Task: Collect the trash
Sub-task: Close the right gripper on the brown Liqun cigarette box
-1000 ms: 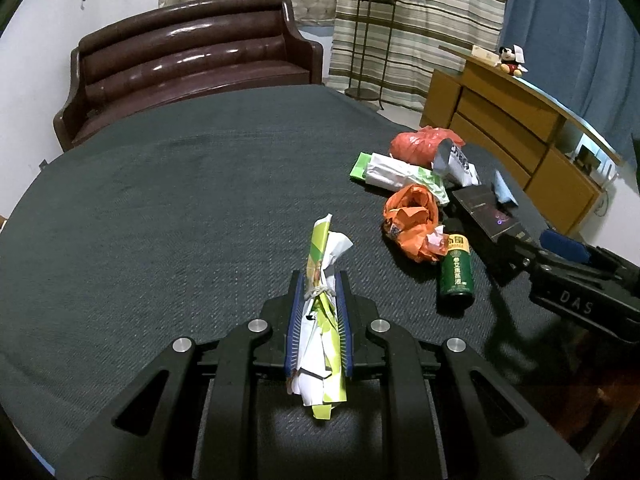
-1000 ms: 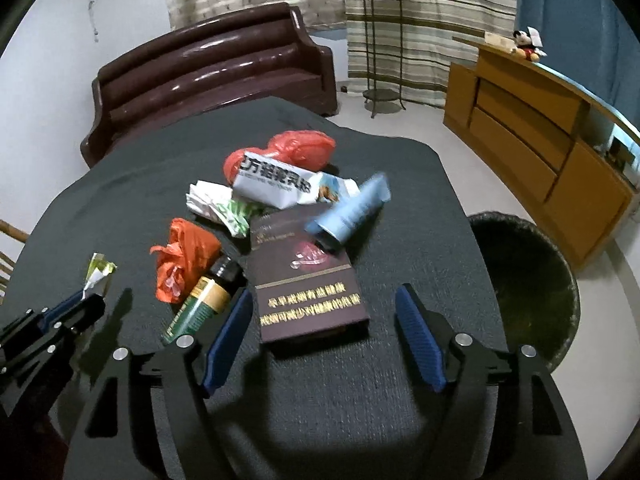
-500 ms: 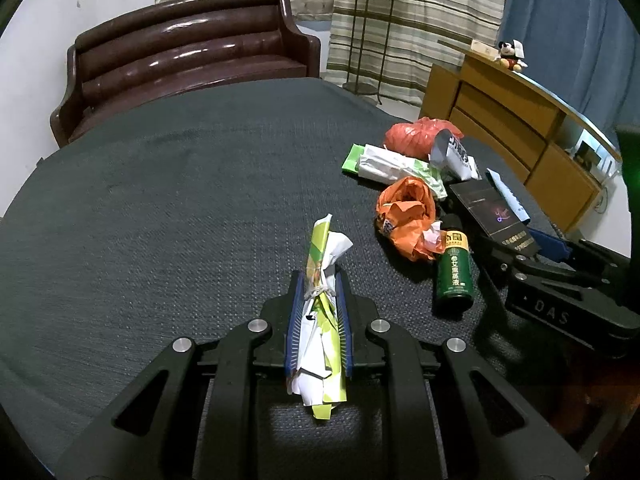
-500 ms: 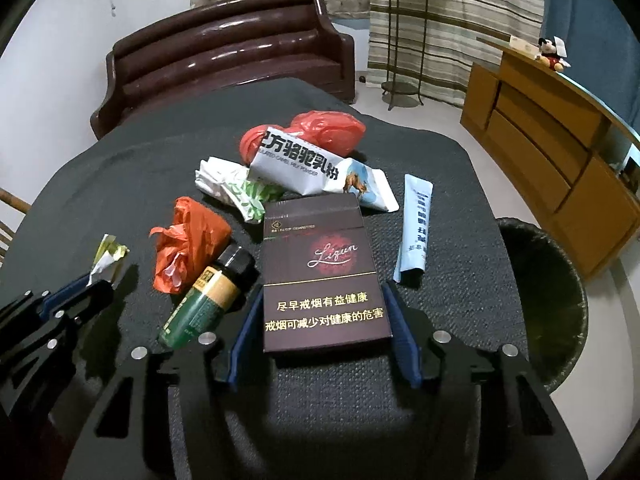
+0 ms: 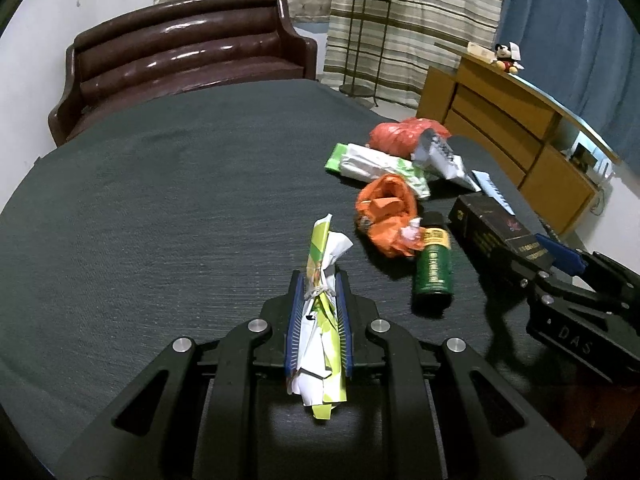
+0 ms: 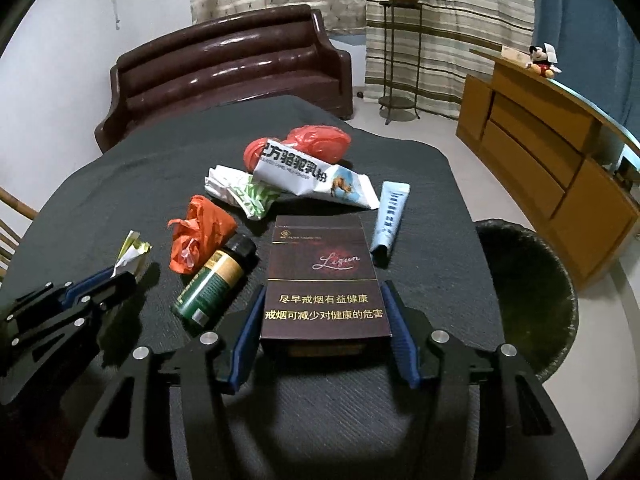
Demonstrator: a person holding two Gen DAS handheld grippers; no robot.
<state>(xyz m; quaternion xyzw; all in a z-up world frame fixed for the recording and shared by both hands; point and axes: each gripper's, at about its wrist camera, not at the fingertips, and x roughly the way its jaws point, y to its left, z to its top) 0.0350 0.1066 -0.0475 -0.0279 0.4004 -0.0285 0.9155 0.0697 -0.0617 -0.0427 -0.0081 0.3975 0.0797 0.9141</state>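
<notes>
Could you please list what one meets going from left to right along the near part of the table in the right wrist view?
Left tool shut on a crumpled wrapper → orange plastic bag → green bottle → dark cigarette carton between the right tool's fingers → light blue tube → wastebasket beside the table.

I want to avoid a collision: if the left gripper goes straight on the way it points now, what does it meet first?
Probably only the dark tabletop. The left gripper, shut on a green-white wrapper, points at bare cloth; the orange bag lies to the right.
</notes>
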